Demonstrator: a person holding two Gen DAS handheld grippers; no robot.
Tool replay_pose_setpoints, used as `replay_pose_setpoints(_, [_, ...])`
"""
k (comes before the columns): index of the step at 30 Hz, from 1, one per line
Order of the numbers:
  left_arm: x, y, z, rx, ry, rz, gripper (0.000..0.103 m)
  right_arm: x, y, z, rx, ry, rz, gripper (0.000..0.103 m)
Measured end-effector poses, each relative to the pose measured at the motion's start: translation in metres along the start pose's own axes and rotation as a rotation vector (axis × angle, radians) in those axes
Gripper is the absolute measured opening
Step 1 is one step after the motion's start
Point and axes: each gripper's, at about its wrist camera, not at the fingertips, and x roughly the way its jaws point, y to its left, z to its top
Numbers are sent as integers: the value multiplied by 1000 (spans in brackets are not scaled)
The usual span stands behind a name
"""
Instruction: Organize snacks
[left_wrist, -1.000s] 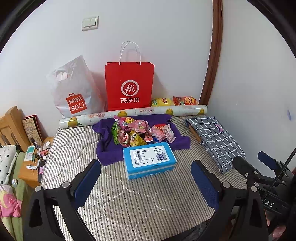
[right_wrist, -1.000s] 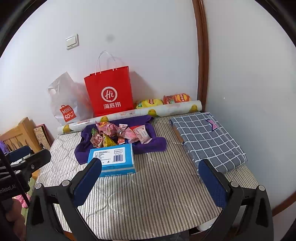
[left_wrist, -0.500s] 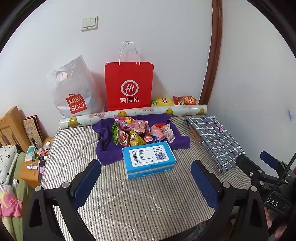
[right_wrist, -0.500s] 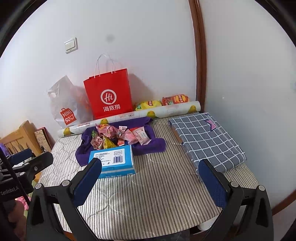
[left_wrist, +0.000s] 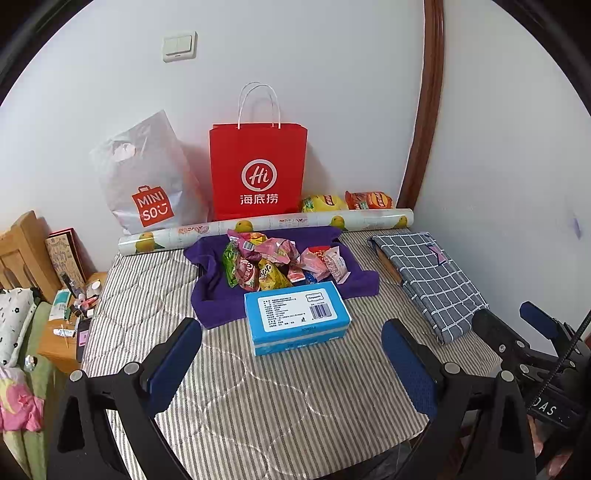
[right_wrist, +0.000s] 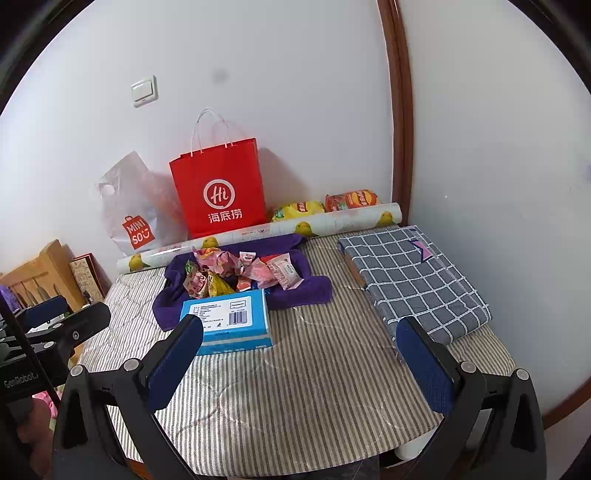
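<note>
Printed "Hi" in a white ring above "海底捞" on the red paper bag (left_wrist: 258, 170). Printed "MINI SO" on the red emblem of the white plastic bag (left_wrist: 147, 177). Marked "GenRobot" on the left gripper (right_wrist: 55, 332) body. Barcode with unreadable small print on the blue box (left_wrist: 295, 317).

Snacks (left_wrist: 275, 264) — a loose heap of crinkled pink, green and yellow packets — lie on a purple cloth (left_wrist: 218, 295) at frame centre, just behind a flat blue box (left_wrist: 295, 317).
</note>
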Motion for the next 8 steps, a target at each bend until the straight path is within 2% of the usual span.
replay_pose_setpoints(8, [0, 0, 0, 1, 1, -2, 99, -1, 1, 0, -3, -1, 1, 103])
